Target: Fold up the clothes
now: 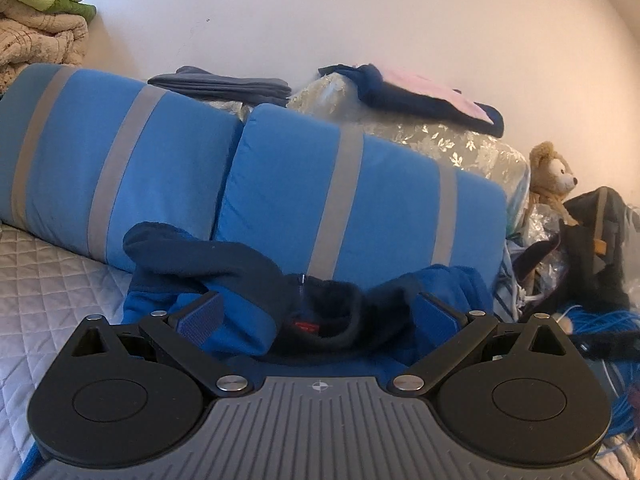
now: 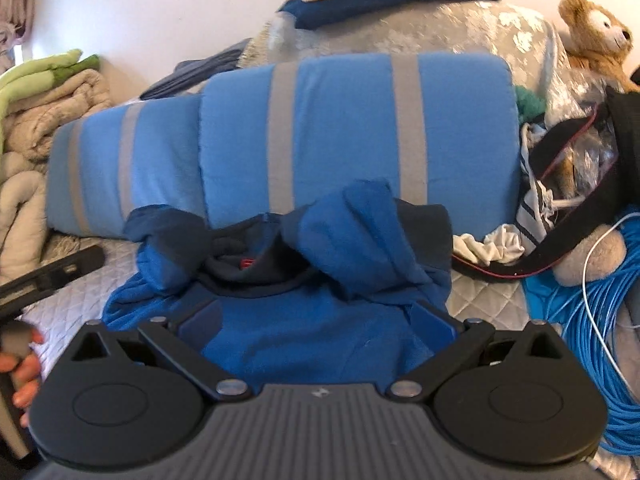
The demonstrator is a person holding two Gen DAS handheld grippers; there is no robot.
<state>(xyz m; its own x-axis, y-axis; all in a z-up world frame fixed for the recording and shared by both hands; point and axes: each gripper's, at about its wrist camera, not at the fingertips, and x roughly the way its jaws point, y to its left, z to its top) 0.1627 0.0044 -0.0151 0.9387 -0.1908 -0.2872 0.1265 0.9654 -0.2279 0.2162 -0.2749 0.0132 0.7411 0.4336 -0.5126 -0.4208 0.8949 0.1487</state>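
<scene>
Quilted bed (image 1: 48,280), two striped blue pillows (image 1: 360,200), one blue fleece (image 2: 304,336), left gripper (image 1: 318,312) and right gripper (image 2: 316,324) both spread apart.

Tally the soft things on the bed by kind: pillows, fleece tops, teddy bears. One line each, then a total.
Pillows: 2, left and right
Fleece: 1
Teddy: 1
Total: 4

A lived-in home bedroom: quilted bedspread (image 1: 48,280), striped blue pillows (image 1: 352,200), teddy bear (image 1: 550,178), heaped blankets (image 1: 36,36)
</scene>
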